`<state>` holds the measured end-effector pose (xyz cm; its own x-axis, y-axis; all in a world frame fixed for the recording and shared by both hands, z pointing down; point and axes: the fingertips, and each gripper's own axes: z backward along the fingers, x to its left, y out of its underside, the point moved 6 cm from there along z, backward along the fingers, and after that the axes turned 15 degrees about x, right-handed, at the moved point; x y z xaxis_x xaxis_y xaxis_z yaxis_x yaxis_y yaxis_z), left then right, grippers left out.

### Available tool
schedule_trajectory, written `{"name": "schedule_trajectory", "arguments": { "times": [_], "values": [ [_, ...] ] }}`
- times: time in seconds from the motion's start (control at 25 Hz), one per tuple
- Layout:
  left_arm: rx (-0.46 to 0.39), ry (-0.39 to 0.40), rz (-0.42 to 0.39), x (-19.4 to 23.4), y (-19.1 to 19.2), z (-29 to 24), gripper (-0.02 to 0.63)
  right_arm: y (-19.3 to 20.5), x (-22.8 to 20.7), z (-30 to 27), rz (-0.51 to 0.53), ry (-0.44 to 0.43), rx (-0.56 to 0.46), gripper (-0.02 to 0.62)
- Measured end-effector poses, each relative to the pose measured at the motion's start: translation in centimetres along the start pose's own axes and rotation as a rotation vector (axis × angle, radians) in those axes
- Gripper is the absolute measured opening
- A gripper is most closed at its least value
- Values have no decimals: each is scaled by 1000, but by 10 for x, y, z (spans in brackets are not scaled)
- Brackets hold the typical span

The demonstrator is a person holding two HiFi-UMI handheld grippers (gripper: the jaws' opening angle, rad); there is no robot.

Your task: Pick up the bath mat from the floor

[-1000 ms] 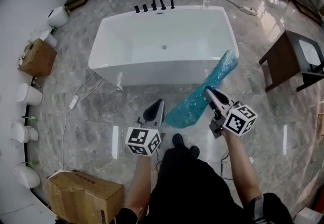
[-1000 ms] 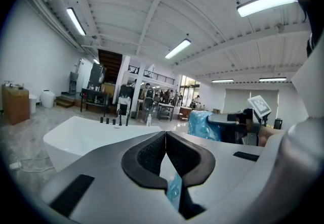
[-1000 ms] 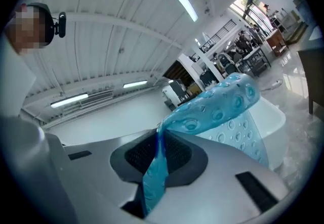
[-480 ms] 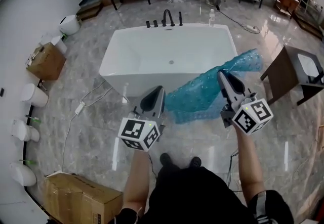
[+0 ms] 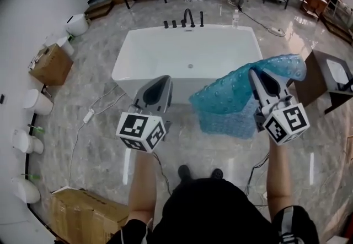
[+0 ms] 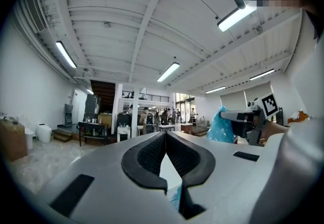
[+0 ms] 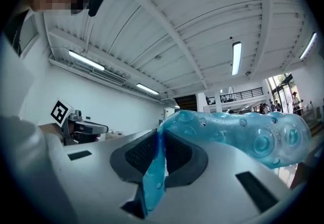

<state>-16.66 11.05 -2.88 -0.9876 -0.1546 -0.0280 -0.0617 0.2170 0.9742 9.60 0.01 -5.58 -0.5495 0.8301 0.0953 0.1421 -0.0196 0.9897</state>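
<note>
- The translucent teal plastic bath mat with a bubbled, suction-cup surface (image 5: 231, 97) is off the grey marbled floor (image 5: 94, 88). It hangs in the air in front of the right-hand corner of the white freestanding bathtub (image 5: 187, 50).
- The right gripper (image 5: 258, 75) is clamped on the mat. In the right gripper view, a thin fold of the sheet runs between the dark pads and the rest billows up and over to one side.
- The left gripper (image 5: 160, 80) has its pad tips closed together. It is beside the mat's near edge and apart from it, and I see nothing pinched in it, so it probably adds no support.
- Main risk: the whole mat depends on one narrow pinch at a fold. The plastic looks smooth and floppy, so a quick swing or roll of the hand could let the fold slide out and drop the mat.
- The loose lower flap hangs well below the grip. It could brush the tub rim, and the suction cups might catch on that glossy surface and tug against the hold.
- The far end of the mat is near the dark wooden side table (image 5: 325, 80). A sweep to that side could snag it there.
- Bringing the left gripper onto the free edge would probably steady the load.
</note>
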Motion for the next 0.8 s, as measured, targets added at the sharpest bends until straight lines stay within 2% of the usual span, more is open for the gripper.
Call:
{"name": "schedule_trajectory", "arguments": {
  "times": [0.36,0.8],
  "values": [
    [11,31,-31,16,-5,-11,14,-2,6,-2,8,41,24,37],
    [16,52,-50,19,-3,-12,14,6,17,-2,-16,40,25,38]
  ]
}}
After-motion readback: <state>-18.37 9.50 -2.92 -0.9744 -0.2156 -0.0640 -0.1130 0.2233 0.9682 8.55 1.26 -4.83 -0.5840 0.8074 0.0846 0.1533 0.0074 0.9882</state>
